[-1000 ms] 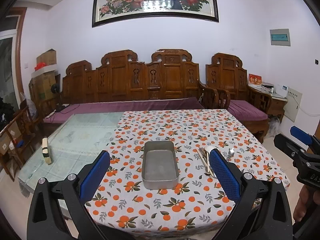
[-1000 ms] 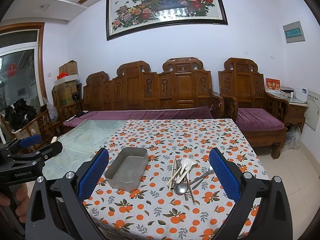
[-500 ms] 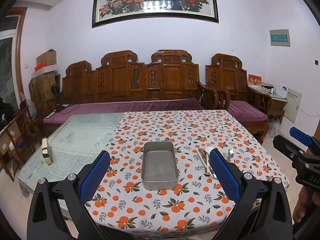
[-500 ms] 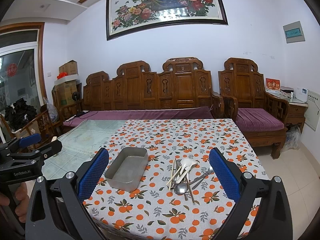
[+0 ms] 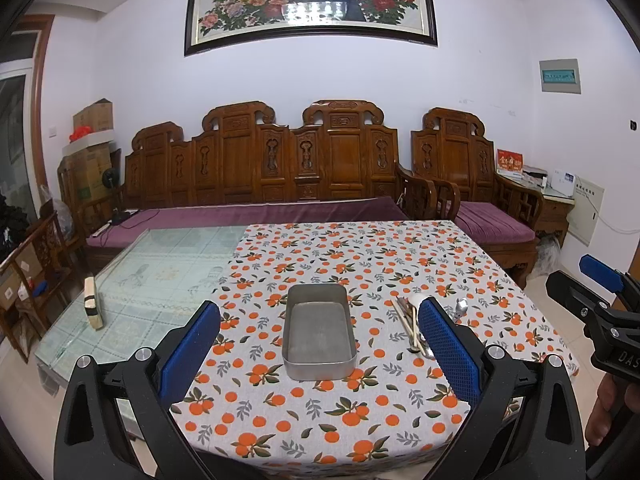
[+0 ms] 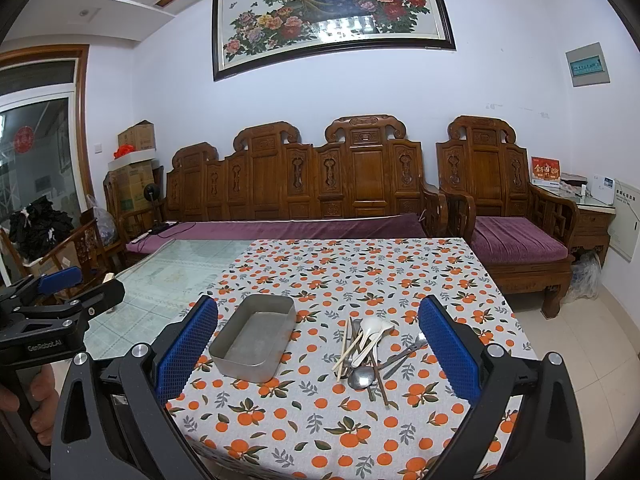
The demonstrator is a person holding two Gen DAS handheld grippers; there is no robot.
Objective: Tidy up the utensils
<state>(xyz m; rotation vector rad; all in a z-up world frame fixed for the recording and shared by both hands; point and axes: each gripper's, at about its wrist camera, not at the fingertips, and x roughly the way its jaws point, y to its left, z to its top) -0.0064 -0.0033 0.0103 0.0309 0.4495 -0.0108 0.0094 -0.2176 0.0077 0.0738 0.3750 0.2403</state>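
Note:
An empty rectangular metal tray [image 5: 319,334] [image 6: 256,336] sits on the orange-print tablecloth [image 5: 360,264]. To its right lies a pile of utensils [image 6: 368,350]: white plastic spoons, wooden chopsticks, a metal spoon and forks. In the left wrist view the pile [image 5: 410,320] is partly hidden behind my right finger. My left gripper [image 5: 319,344] is open and empty, held in front of the tray near the table's front edge. My right gripper [image 6: 318,344] is open and empty, held in front of the tray and the pile.
The cloth covers the right part of a glass-topped table [image 5: 160,280]. A small wooden block [image 5: 93,304] stands near its left edge. A carved wooden sofa [image 5: 280,176] and armchair [image 6: 508,216] stand behind the table. Boxes [image 6: 134,160] are stacked at the back left.
Both grippers have barely moved; the views are nearly the same. The tray and utensils lie where they were.

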